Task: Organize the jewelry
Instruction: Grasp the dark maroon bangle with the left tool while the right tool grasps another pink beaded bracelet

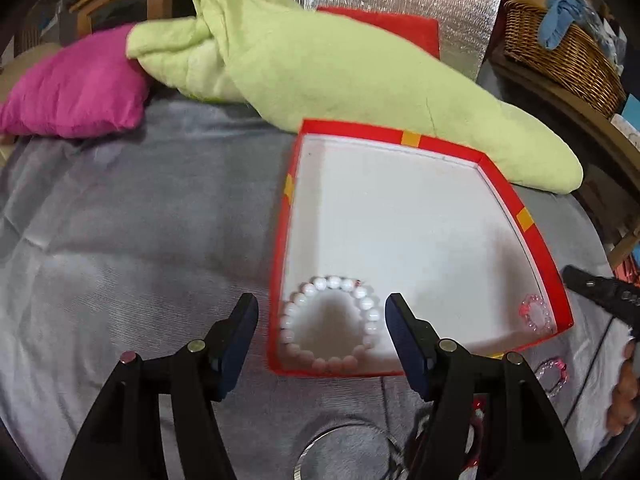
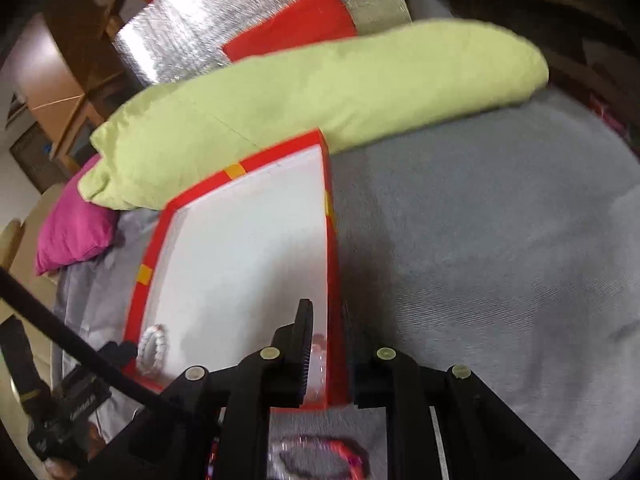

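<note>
Both wrist views close, sharing red box (image 1: 544, 240)

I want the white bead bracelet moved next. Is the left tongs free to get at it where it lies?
Probably yes: the left tongs are open right over the white bead bracelet in the red-rimmed box, with nothing covering it.

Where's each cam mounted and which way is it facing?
Left wrist: on the left gripper, looking over its open fingers at the white bead bracelet in the red box.
Right wrist: on the right gripper, fingers straddling the box's wall.
Shared: box, bracelet, green cushion.
</note>
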